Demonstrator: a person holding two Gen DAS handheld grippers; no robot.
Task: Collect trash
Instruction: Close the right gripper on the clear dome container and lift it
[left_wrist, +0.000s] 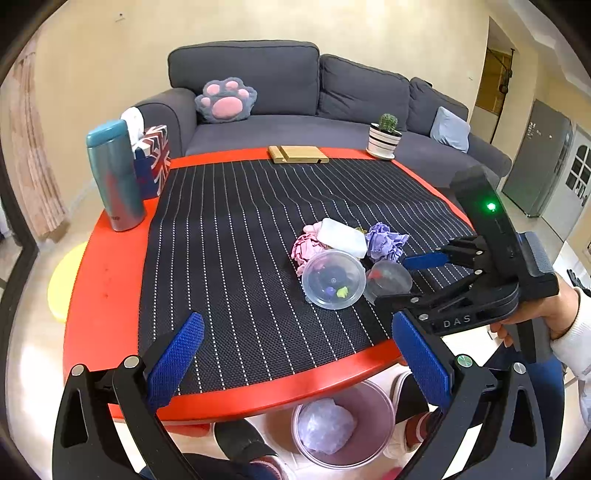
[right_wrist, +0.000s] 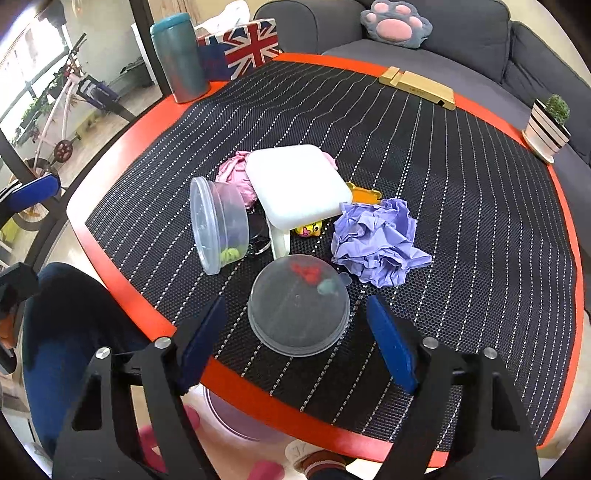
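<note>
Spread wide, my right tool (right_wrist: 295, 339) frames the upturned cup (right_wrist: 299, 306) beside the purple paper (right_wrist: 376, 243), so I can pinch it for the bin (left_wrist: 343, 424).

The left gripper (left_wrist: 295, 360) is built from black linkage arms fastened with silver round-headed screws, and its fingers (left_wrist: 176, 360) are faced with blue textured pads. The same build is seen on the right gripper (right_wrist: 297, 339), whose body is marked "DAS" in white and lit by a green lamp. The holding hand (left_wrist: 543, 317) is bare-skinned, and a white sleeve is worn.
</note>
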